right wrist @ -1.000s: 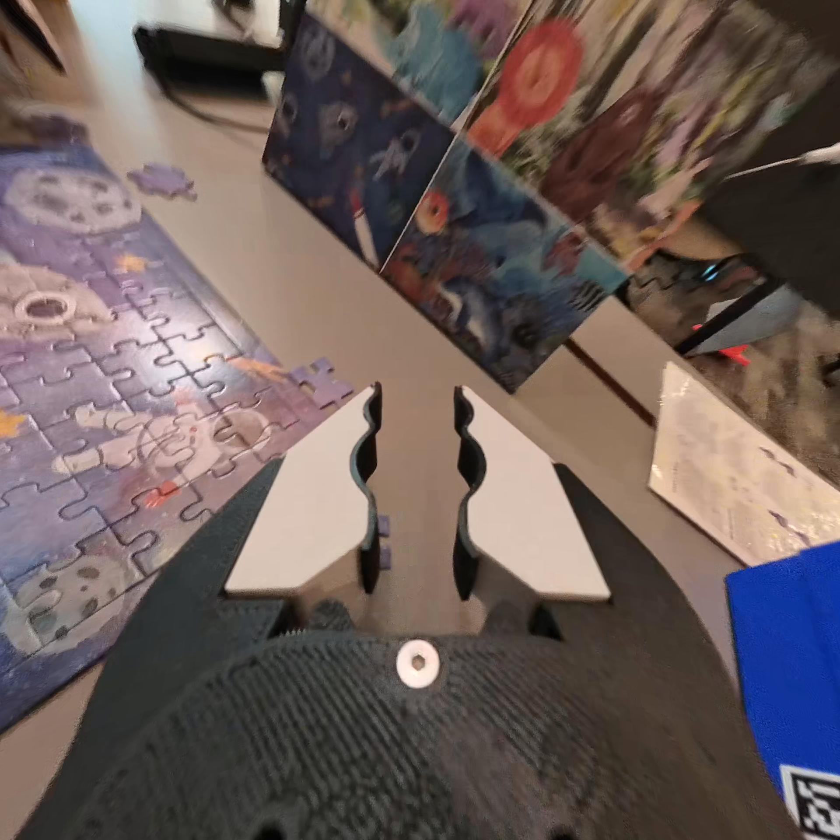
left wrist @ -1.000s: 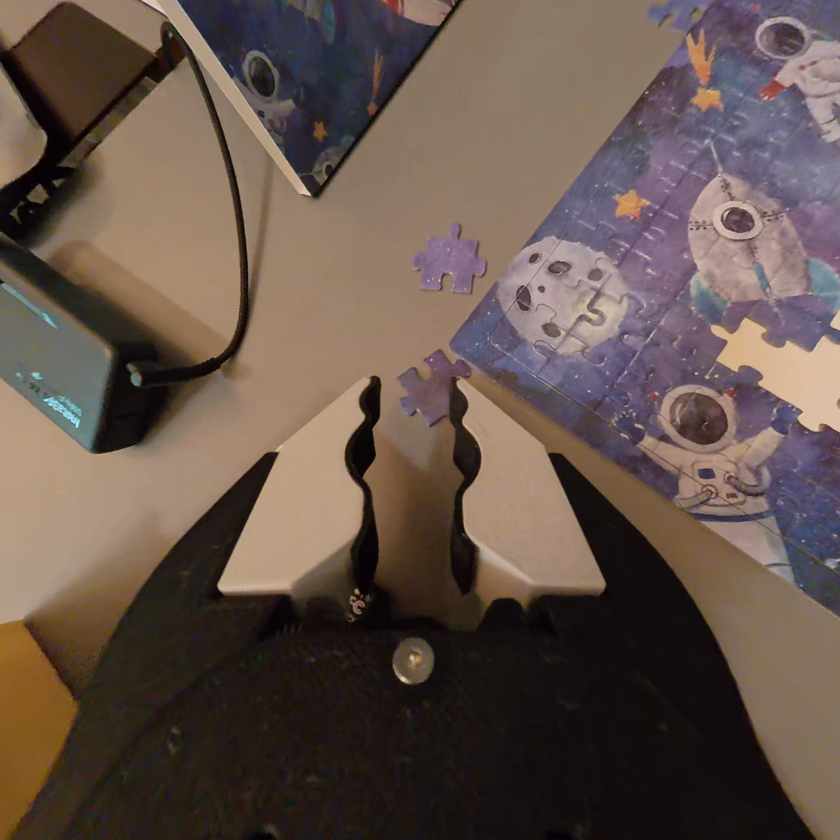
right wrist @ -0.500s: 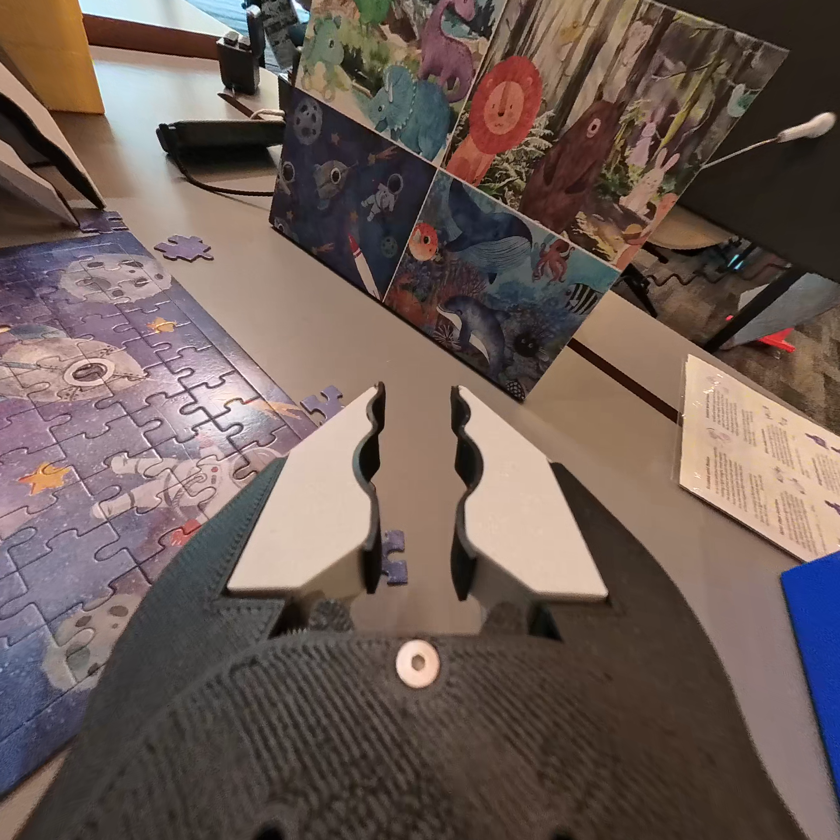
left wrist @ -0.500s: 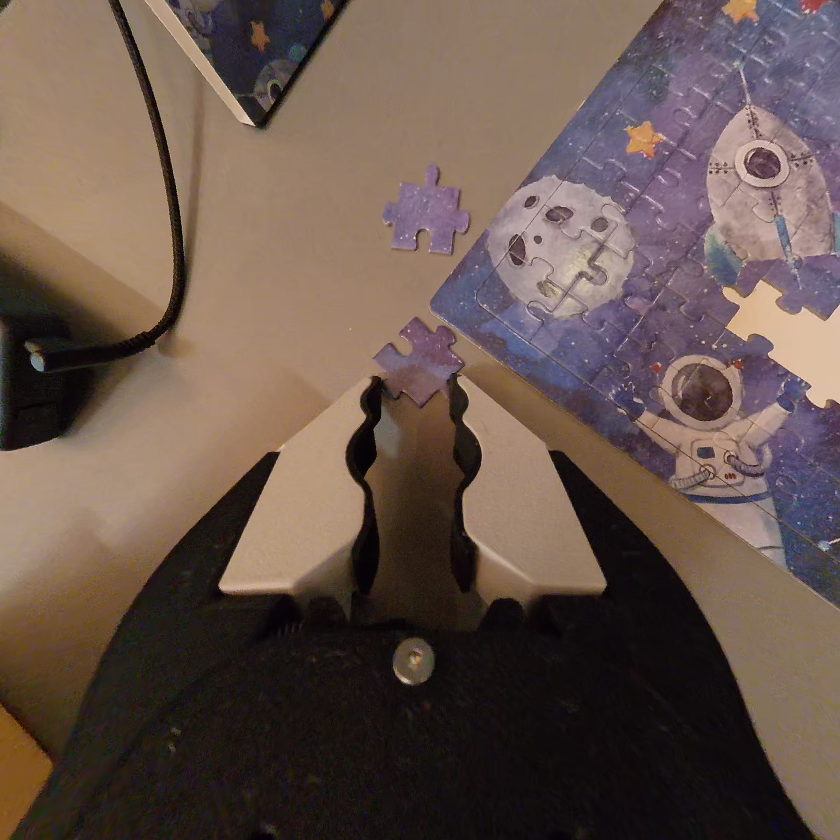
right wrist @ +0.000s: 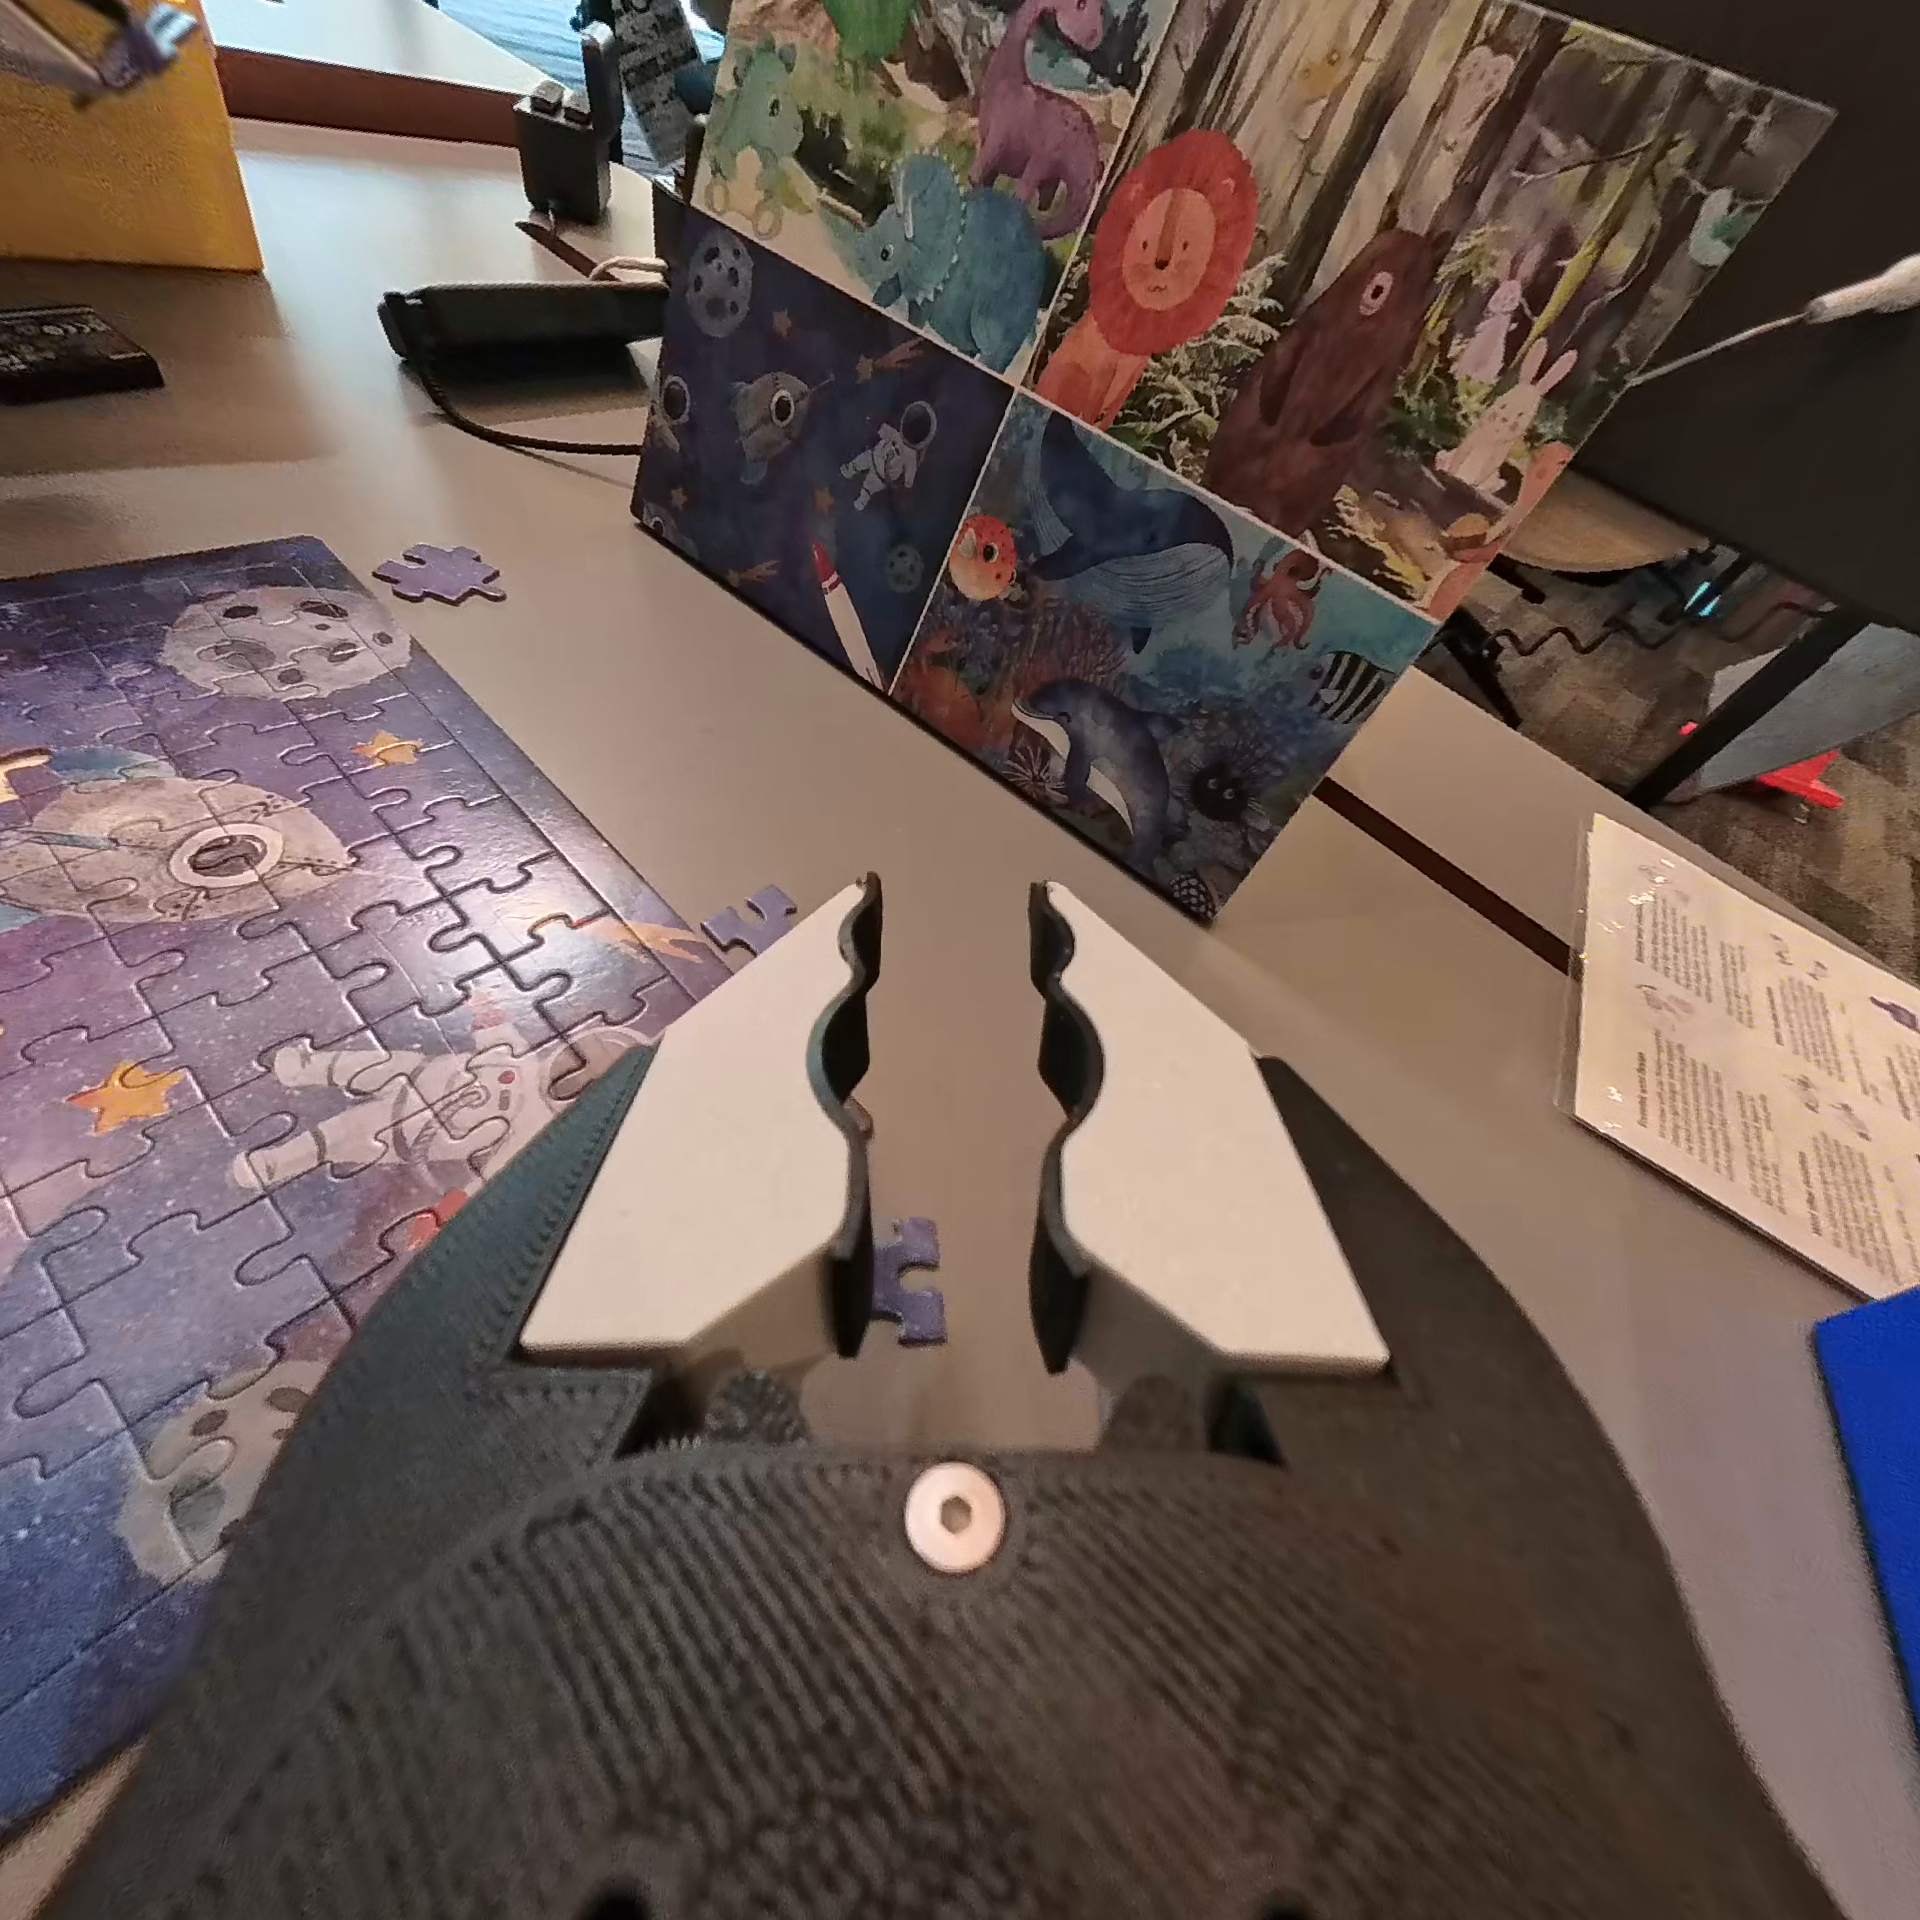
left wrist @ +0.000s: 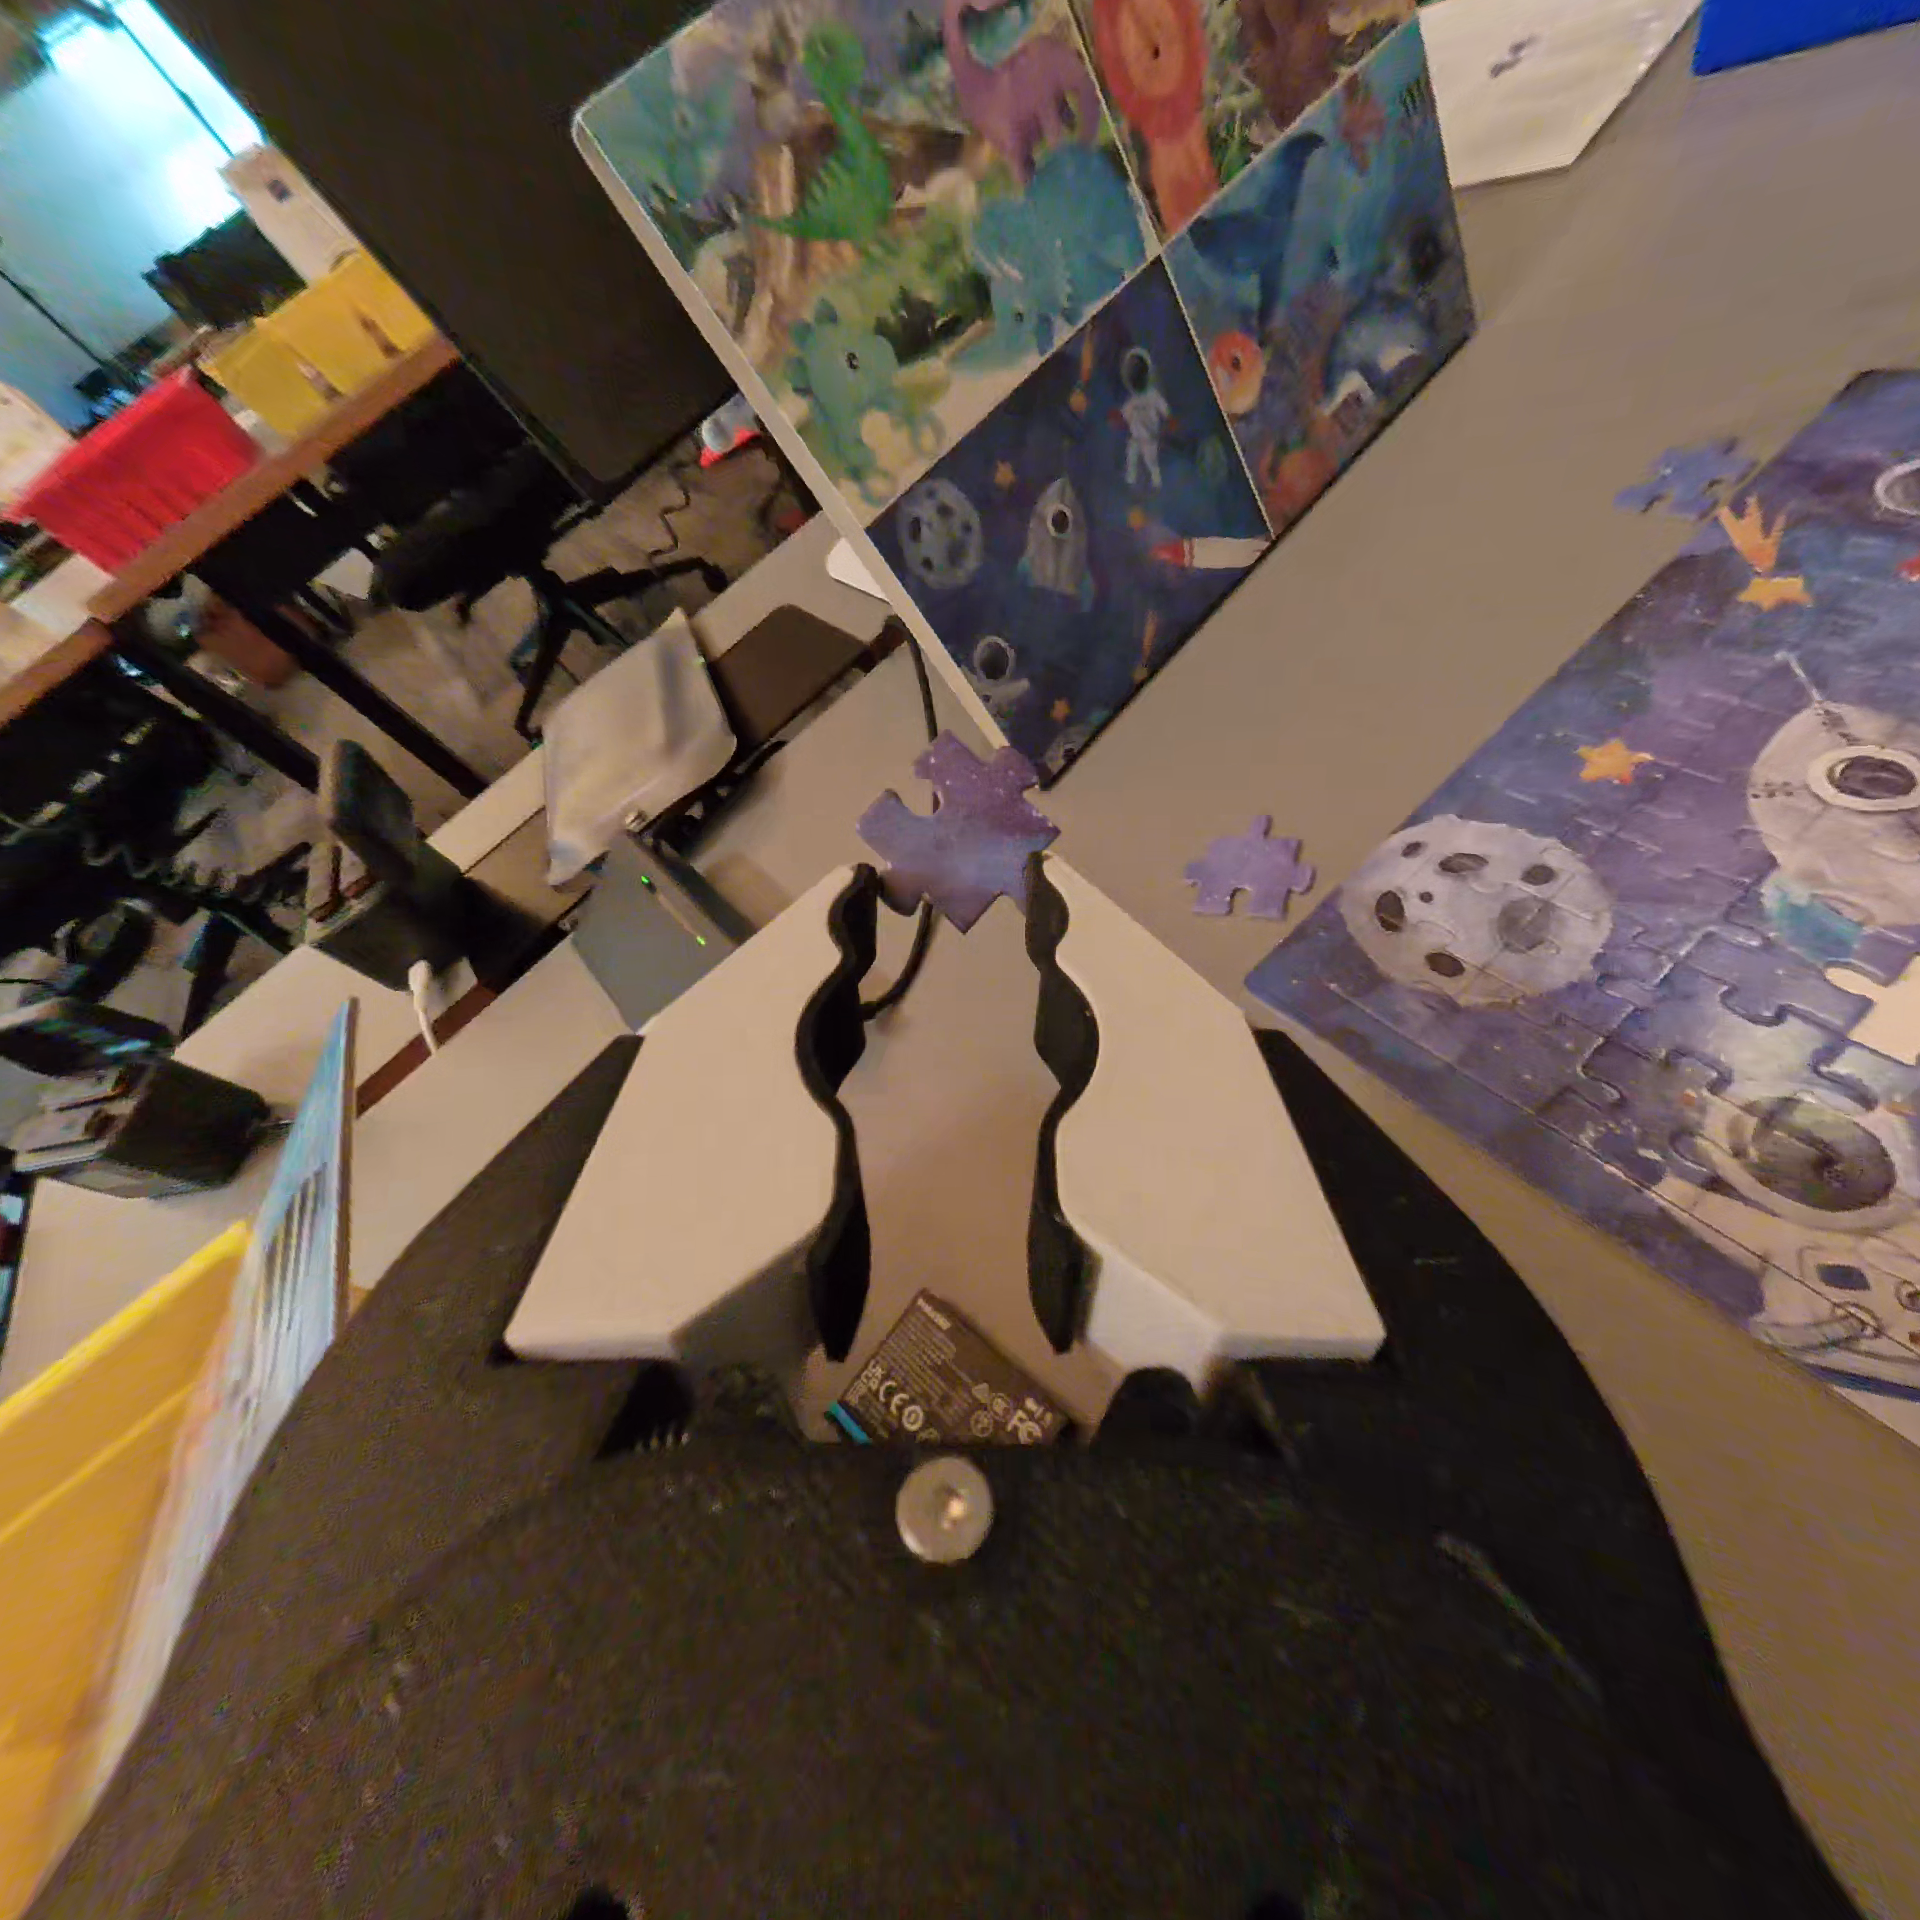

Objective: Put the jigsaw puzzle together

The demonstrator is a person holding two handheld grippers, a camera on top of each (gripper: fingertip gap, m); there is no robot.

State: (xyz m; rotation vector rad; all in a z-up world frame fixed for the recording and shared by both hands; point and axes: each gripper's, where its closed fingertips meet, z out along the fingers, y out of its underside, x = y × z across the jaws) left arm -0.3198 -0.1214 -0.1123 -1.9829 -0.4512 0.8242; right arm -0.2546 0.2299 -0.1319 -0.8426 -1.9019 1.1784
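My left gripper (left wrist: 951, 875) is shut on a purple puzzle piece (left wrist: 961, 831), pinched at its fingertips and held in the air above the table. The space puzzle (left wrist: 1610, 831) lies to its right, with a pale gap (left wrist: 1883, 1020) in it. A loose purple piece (left wrist: 1250, 868) lies off the puzzle's corner, another (left wrist: 1688, 478) at its far edge. My right gripper (right wrist: 954, 896) is open and empty over the table, right of the puzzle (right wrist: 260, 883). One loose piece (right wrist: 909, 1283) lies under it, another (right wrist: 750, 920) by its left fingertip.
An upright picture board (right wrist: 1143, 416) with four pictures stands behind the puzzle. A printed sheet (right wrist: 1745, 1049) and a blue object (right wrist: 1881, 1455) lie right. A yellow box (right wrist: 114, 177), a flat black device (right wrist: 68, 353) and a cabled black device (right wrist: 520, 312) sit at the back left.
My left gripper closed on the purple piece beside the puzzle's corner, lifted it off the table and tilted up toward the picture board. My right gripper has stayed open in about the same place.
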